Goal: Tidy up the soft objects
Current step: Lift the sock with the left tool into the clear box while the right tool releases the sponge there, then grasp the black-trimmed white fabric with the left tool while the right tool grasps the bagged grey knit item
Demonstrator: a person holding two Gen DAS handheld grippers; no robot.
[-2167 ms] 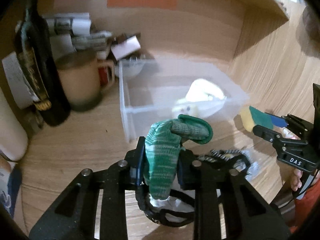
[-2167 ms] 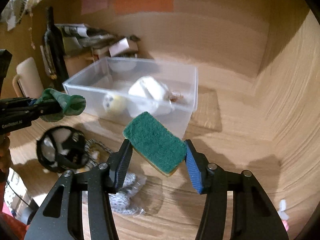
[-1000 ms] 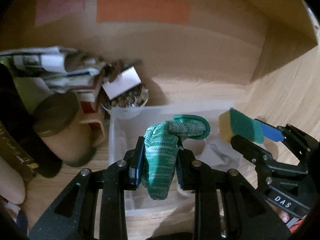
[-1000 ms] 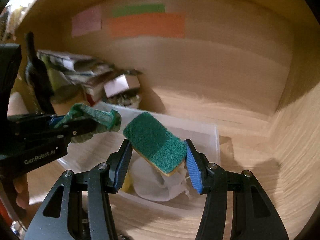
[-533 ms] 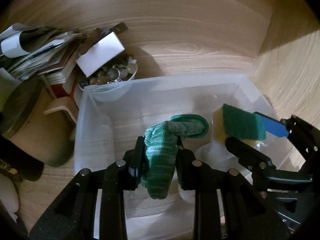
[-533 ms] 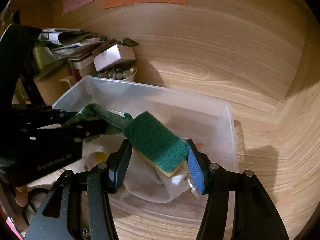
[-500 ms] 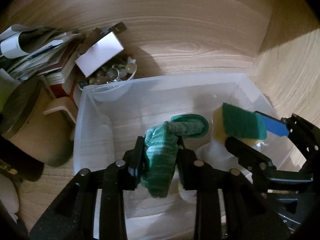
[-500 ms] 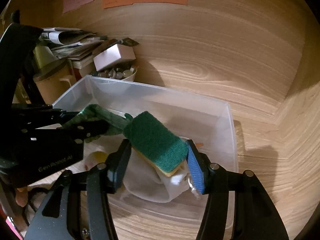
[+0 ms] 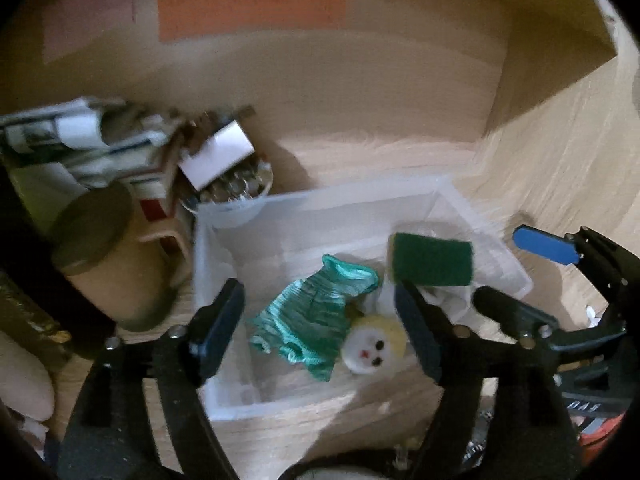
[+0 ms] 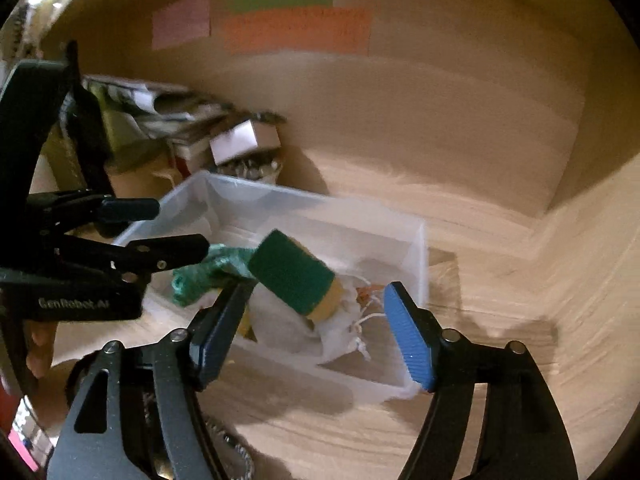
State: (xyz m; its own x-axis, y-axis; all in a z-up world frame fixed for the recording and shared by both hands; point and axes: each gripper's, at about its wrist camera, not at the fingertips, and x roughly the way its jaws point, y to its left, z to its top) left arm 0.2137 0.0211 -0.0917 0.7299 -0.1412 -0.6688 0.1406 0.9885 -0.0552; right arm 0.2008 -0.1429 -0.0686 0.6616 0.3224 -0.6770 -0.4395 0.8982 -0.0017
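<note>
Sock [image 9: 316,312] and sponge [image 9: 432,258] just got dropped: half a second ago both were clamped, now the left hand-held gripper [image 9: 320,326] and right hand-held gripper [image 10: 316,320] gape wide, both items in the clear bin [image 9: 516,276] mid-frame. Two sorted.

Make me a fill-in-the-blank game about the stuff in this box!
1. The green sock lies inside the clear ____.
2. The sponge has a green top and a ____ bottom.
3. The jaws of both the left gripper and the right gripper are ____.
4. The small white toy face beside the sock has ____ hair.

Missing words: box; yellow; open; yellow
</note>
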